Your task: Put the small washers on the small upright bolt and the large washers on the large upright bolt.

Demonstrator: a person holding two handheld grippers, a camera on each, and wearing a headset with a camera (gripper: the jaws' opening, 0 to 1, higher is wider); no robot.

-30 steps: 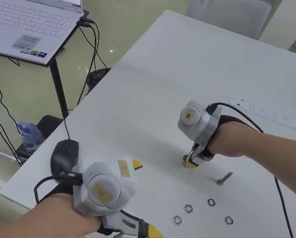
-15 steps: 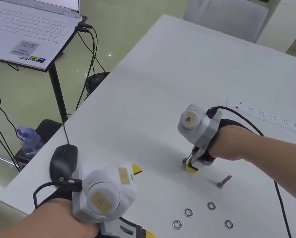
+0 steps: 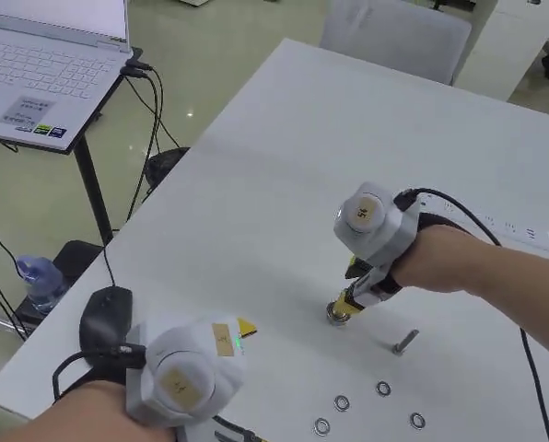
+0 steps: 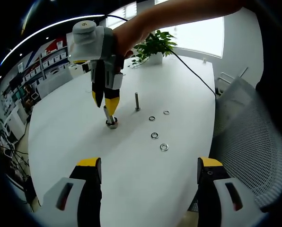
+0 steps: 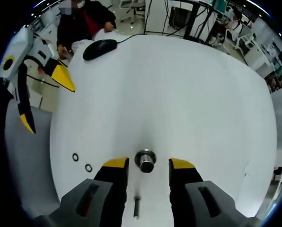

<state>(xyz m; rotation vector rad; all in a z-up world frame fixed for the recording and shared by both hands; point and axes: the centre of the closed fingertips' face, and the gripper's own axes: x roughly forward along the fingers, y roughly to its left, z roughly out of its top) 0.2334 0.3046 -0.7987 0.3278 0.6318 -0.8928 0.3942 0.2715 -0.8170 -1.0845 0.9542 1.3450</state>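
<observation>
right jaws: My right gripper [image 5: 145, 164] is apart, one jaw on each side of the large bolt [image 3: 337, 313] and clamped on nothing.
large bolt: It stands upright on the bench [image 3: 284, 184] at lower centre of the right gripper view. I look straight down its long axis, so the top of the bolt shows as a ring in the gap.
small bolt: It [image 4: 137, 101] stands just right of the large one in the left gripper view, with bare bench between the two.
washers: Four washers [image 4: 154, 135] lie flat and loose in a cluster, right of and below the bolts in the left gripper view. They are too small for me to sort by size.
left jaws: My left gripper [image 4: 149, 165] is wide apart and empty at the bottom of its own view.
key relation: The washers lie straight up the frame from my left jaws, between them and the bolts. My right jaws sit at the large bolt, beyond the cluster.
nearer hand: I judge the left better placed for the first washer, and the right must lift off the bolt top before anything can drop on.
</observation>
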